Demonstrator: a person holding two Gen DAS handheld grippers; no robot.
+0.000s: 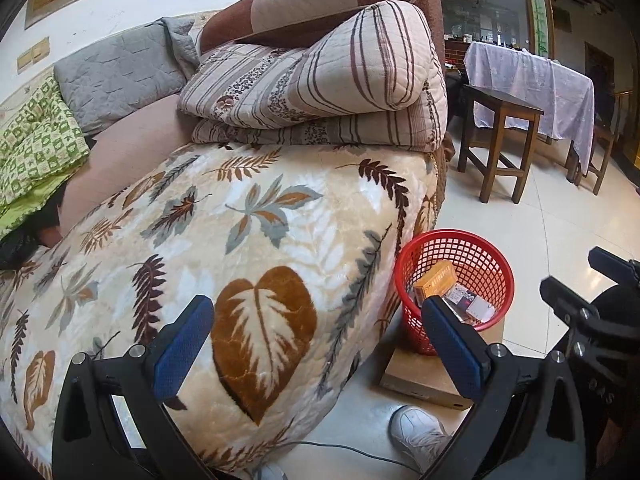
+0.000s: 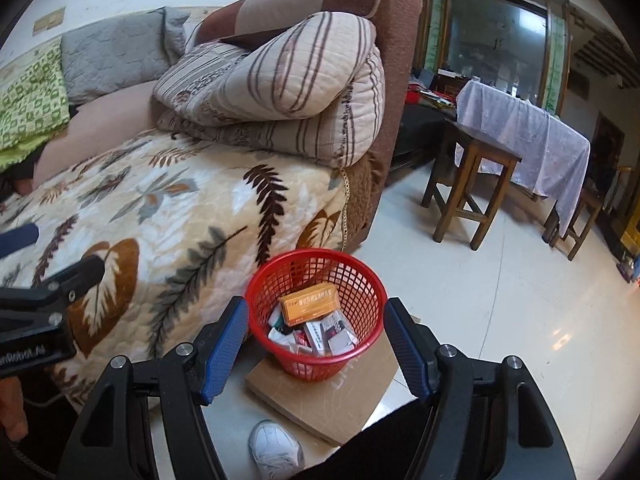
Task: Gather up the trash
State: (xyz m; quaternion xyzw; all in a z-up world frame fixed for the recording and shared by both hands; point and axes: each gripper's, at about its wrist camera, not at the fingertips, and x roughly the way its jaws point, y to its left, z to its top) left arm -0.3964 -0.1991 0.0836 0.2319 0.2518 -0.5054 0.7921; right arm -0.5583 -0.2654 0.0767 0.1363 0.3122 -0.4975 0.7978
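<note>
Each hand-held gripper is a black plastic frame with triangular cut-outs and round silver screw heads at the pivots. The left hand-held gripper carries two flat fingers faced with blue, finely textured pads; the right hand-held gripper has the same blue-padded fingers. White lettering — only partly readable — runs along one black body. The person wears a white sneaker and dark trousers.

Red plastic mesh basket on a matt cardboard slab; fuzzy fleece blanket, glossy tiled floor.
</note>
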